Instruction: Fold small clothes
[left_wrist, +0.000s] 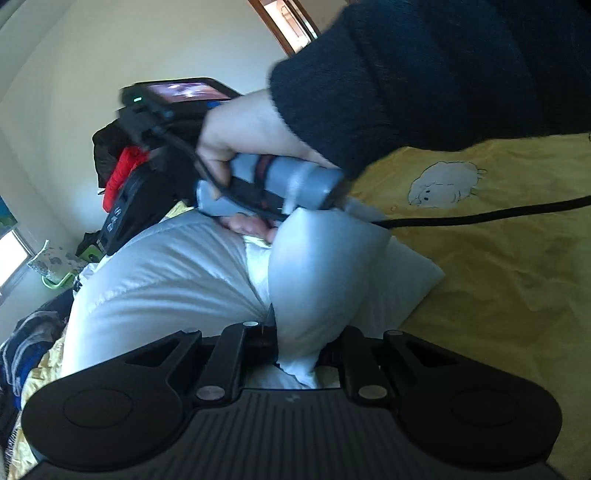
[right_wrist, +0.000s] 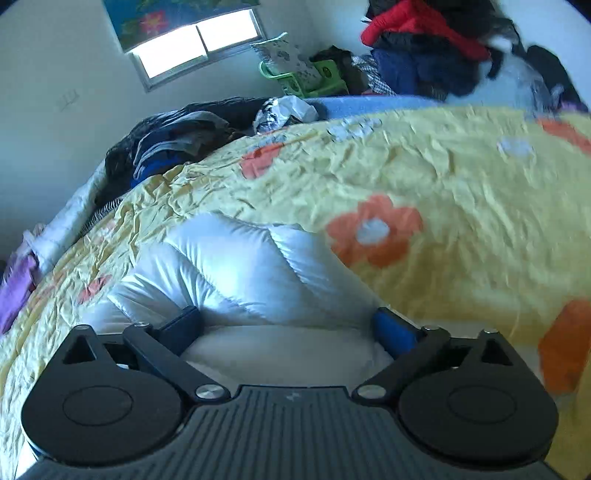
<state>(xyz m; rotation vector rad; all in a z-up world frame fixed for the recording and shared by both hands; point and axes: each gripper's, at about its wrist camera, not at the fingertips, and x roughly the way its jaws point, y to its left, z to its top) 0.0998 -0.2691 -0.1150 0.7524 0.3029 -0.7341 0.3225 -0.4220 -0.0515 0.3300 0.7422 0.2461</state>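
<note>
A white puffy quilted garment (left_wrist: 166, 273) lies bunched on a yellow bedspread (left_wrist: 498, 277). In the left wrist view my left gripper (left_wrist: 280, 326) is shut on a raised fold of it, and the fabric hides most of the fingers. Above, a hand (left_wrist: 251, 122) in a dark sleeve holds the grey handle (left_wrist: 295, 177) of my right gripper over the garment. In the right wrist view the right gripper (right_wrist: 288, 328) stands wide open. Its blue pads (right_wrist: 397, 332) sit either side of the white garment (right_wrist: 240, 266), not pressing on it.
The flowered yellow bedspread (right_wrist: 443, 177) spreads to the right. A pile of dark clothes (right_wrist: 177, 136) lies at the bed's far left, and red and dark clothes (right_wrist: 424, 29) are heaped by the wall. A green basket (right_wrist: 314, 79) stands near the window (right_wrist: 195, 44). A black cable (left_wrist: 480, 214) trails across the bed.
</note>
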